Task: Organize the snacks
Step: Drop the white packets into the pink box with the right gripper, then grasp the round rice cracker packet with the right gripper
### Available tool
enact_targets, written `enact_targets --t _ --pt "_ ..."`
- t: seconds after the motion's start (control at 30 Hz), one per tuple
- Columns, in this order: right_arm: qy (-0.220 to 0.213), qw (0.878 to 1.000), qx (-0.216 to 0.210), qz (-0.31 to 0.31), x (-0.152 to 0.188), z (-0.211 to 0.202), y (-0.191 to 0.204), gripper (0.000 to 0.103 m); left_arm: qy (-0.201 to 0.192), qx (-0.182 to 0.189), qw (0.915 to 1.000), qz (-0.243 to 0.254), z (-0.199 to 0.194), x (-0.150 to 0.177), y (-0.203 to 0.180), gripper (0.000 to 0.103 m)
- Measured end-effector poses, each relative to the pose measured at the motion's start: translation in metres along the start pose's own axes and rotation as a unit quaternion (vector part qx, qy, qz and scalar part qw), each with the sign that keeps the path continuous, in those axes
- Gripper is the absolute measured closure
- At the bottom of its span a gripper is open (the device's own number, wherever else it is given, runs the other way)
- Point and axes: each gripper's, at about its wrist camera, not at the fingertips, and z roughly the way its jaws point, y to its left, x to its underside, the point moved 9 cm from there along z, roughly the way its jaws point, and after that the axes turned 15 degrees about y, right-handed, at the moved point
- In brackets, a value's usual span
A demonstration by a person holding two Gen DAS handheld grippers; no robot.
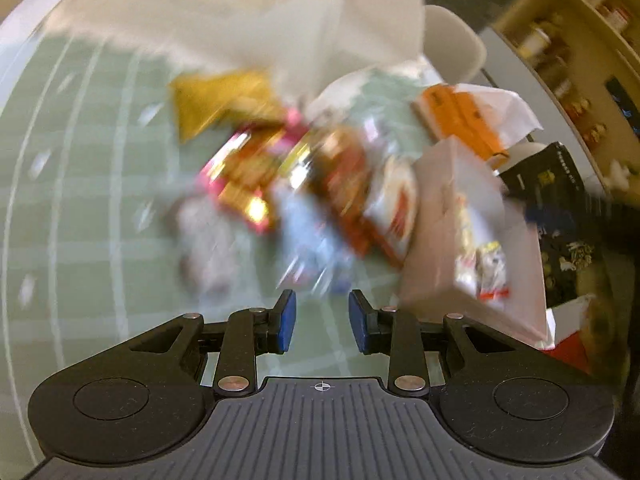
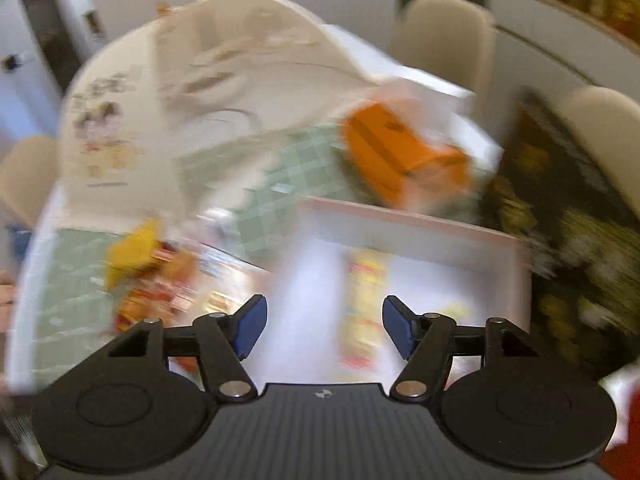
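Both views are blurred. A pile of snack packets, red, pink, orange and a yellow one, lies on the green checked tablecloth. Right of the pile stands a pale pink box with a packet inside. My left gripper hangs just in front of the pile, open, its blue pads apart with nothing between them. In the right wrist view my right gripper stands open over the pink box, above a yellow and red packet lying in it. The pile is to its left.
An orange box sits behind the pink box. A large white printed bag stands at the back left, a black printed bag at the right. Beige chairs and shelves lie beyond the table.
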Motion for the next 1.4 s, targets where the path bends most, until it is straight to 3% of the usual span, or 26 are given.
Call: enact_targets --t 0.17,0.3,0.4,0.47,0.53,0.7,0.9,0.97,1.1,1.23,1.4 --pt "0.038 0.998 -0.05 0.004 -0.056 0.054 0.046 0.027 0.022 0.038 0.9989 -0.02 -0.004 0.049 0.009 0.07" --pt "0.062 0.997 0.025 -0.036 -0.079 0.107 0.063 0.03 0.023 0.035 0.9985 -0.036 -0.009 0.082 0.028 0.071" --pt "0.078 0.995 0.053 -0.029 -0.07 0.124 0.064 0.044 0.017 0.045 0.9971 -0.059 -0.012 0.097 0.05 0.071" --pt "0.086 0.995 0.04 -0.018 -0.056 0.117 0.07 0.052 0.016 0.053 0.9958 -0.072 -0.011 0.097 0.059 0.072" --pt "0.103 0.994 -0.004 -0.018 -0.034 0.108 0.086 0.061 0.013 0.062 0.9951 -0.077 -0.011 0.09 0.061 0.072" --pt "0.156 0.986 -0.063 -0.008 0.038 0.097 0.108 0.064 -0.003 0.068 0.9959 -0.059 -0.017 0.067 0.053 0.072" --pt "0.158 0.98 -0.112 -0.045 0.114 0.064 0.133 0.063 -0.013 0.05 0.9975 -0.048 -0.026 0.046 0.054 0.072" --pt "0.129 0.986 -0.09 -0.059 0.127 0.045 0.126 0.061 -0.01 0.045 0.9981 -0.041 -0.025 0.043 0.052 0.072" --pt "0.073 0.994 -0.05 -0.068 0.144 0.017 0.099 0.024 -0.001 0.04 0.9991 -0.011 -0.018 0.03 0.033 0.072" --pt "0.104 0.992 -0.001 -0.078 0.172 0.037 0.073 0.023 0.015 0.023 0.9984 0.05 0.001 0.011 -0.006 0.071" --pt "0.106 0.989 0.029 -0.101 0.2 0.037 0.057 0.023 0.007 -0.037 0.9904 0.133 0.022 -0.004 -0.05 0.071"
